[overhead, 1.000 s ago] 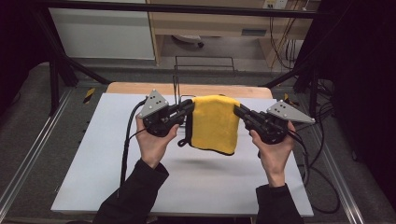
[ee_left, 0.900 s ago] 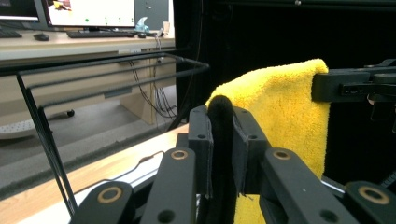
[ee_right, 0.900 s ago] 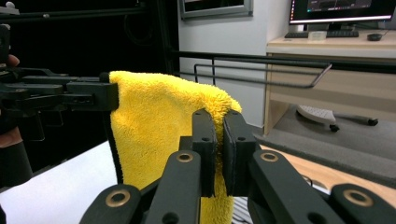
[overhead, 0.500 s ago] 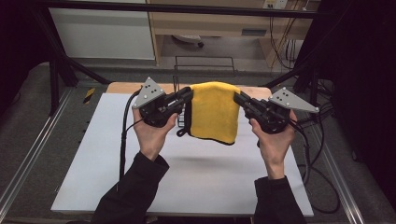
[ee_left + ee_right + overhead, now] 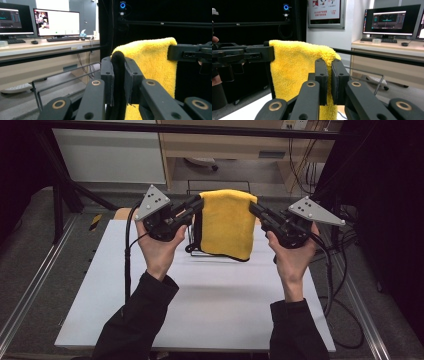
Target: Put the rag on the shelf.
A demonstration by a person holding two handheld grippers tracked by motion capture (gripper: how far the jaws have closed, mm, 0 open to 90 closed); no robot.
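Observation:
A yellow towel (image 5: 227, 222) hangs folded in the air above the far half of the white table (image 5: 210, 290), stretched between both grippers. My left gripper (image 5: 199, 202) is shut on its upper left corner, my right gripper (image 5: 252, 207) on its upper right corner. In the left gripper view the jaws (image 5: 118, 75) pinch a black rolled edge, with the yellow towel (image 5: 150, 62) behind it and the right gripper (image 5: 185, 52) at its far end. In the right gripper view the jaws (image 5: 329, 75) clamp the towel (image 5: 294, 67); the left gripper (image 5: 265, 53) holds the far corner.
A black wire rack (image 5: 218, 182) stands behind the towel at the table's far edge. Metal rails (image 5: 40, 275) run along both sides of the table. A black cable (image 5: 129, 250) trails from the left gripper. Desks with monitors (image 5: 57, 22) lie beyond.
Both hands have risen and moved toward the far edge, carrying the towel higher above the table. The grip on both corners is unchanged.

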